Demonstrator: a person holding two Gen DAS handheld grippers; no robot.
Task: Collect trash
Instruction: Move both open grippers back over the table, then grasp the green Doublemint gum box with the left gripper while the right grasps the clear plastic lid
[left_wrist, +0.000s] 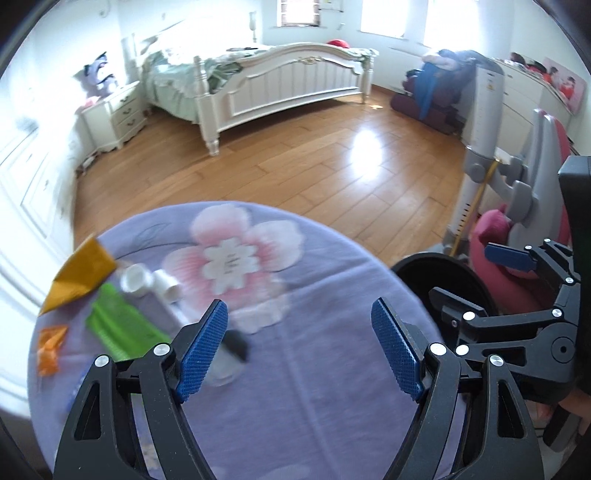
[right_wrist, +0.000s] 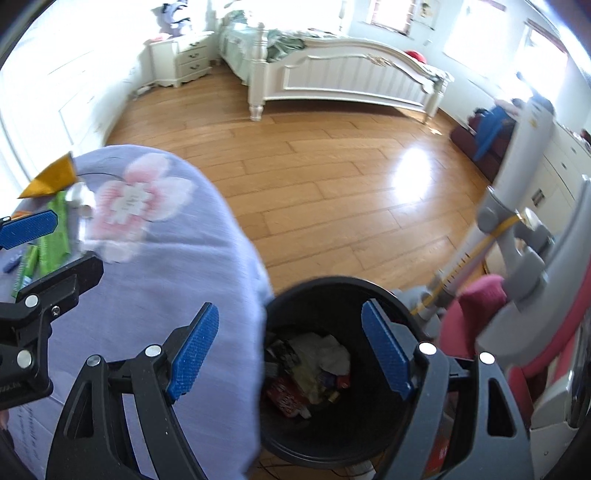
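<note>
**Table litter, left of both claws; bin at right**

We hold both claws spread wide and empty. Our left gripper (left_wrist: 299, 347) hangs over the lilac tablecloth (left_wrist: 332, 387); the green wrapper (left_wrist: 122, 325), long axis running away and leftward, lies just left of it with the gold wrapper (left_wrist: 79, 273), white caps (left_wrist: 151, 282) and orange scrap (left_wrist: 50, 347). Our right gripper (right_wrist: 288, 354) hangs by the black bin (right_wrist: 369, 435), already part-filled. The left hand is nearer. A blurred dark-capped item (left_wrist: 231, 350) beside the left pad resists identification.

A black round trash bin (right_wrist: 332, 435) stands on the floor just beside the table, holding crumpled white paper and red wrappers. On the lilac cloth lie a gold wrapper (left_wrist: 79, 275), a green packet (left_wrist: 122, 325), an orange scrap (left_wrist: 51, 345) and white caps (left_wrist: 138, 280), blurred.
</note>
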